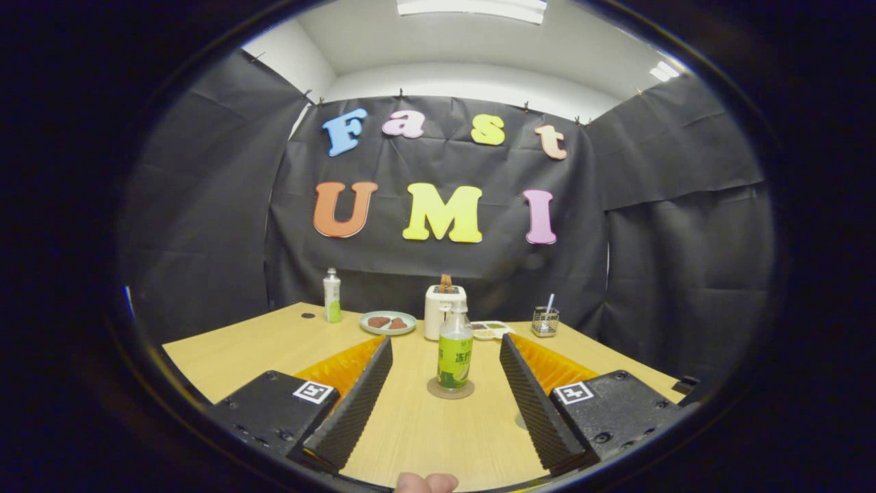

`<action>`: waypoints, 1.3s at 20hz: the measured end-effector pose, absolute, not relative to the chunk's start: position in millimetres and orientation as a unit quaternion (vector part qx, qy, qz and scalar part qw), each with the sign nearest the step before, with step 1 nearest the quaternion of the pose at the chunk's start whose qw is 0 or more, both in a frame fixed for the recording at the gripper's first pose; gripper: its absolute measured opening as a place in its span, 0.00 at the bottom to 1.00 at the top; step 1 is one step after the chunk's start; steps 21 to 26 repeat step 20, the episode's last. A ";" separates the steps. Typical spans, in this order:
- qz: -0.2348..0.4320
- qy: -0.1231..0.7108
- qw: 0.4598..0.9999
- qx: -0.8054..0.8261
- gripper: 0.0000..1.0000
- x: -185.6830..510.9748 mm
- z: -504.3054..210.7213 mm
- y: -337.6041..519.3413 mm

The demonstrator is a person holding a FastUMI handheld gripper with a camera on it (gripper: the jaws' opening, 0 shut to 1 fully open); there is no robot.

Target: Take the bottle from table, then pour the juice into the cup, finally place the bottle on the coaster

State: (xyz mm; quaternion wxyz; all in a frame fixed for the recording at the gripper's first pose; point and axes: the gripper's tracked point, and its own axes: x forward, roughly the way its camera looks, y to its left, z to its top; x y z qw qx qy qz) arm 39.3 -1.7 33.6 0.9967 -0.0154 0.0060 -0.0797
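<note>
- The tongs (445, 359) stand wide open, the two ribbed black fingers (356, 404) spread well apart and gripping nothing.
- The bottle (455, 352) stands upright on a round coaster (450, 390) on the wooden counter (260, 349). It sits between the two fingers near their tips and touches neither of them.
- The bottle is clear, with a green label around its lower half and a pale cap on top.
- Whether any juice remains inside the bottle cannot be told.
- A fingertip (426, 483) of the person holding the tongs shows at the near edge, between the bases of the two fingers.
- Each finger has an orange outer side and a black block at its base carrying a small square marker.
- Beyond the bottle, a white toaster (441, 308) stands near the far edge of the counter, with a brown piece sticking out of its top.
- Just left of the toaster lies a pale green plate (388, 323) with brown pieces on it.
- Further left, a second bottle (332, 296) with a white cap and green label stands upright, well apart from the plate.
- Right of the toaster lies a small flat tray (491, 330) with compartments.
- Further right stands a clear glass cup (545, 320) with a thin stick or straw leaning in it.
- A small dark round spot (308, 315) marks the counter near the second bottle.
</note>
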 end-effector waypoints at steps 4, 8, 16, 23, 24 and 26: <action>-0.067 0.002 0.998 -0.017 1.00 32.9 36.7 14.1; -0.072 0.003 0.997 -0.015 1.00 28.1 40.2 14.8; -0.093 -0.002 0.996 0.008 1.00 9.5 47.4 -4.9; -0.101 -0.005 0.995 0.004 1.00 4.4 49.6 -10.2; -0.101 -0.005 0.995 0.004 1.00 4.4 49.6 -10.2; -0.101 -0.005 0.995 0.004 1.00 4.4 49.6 -10.2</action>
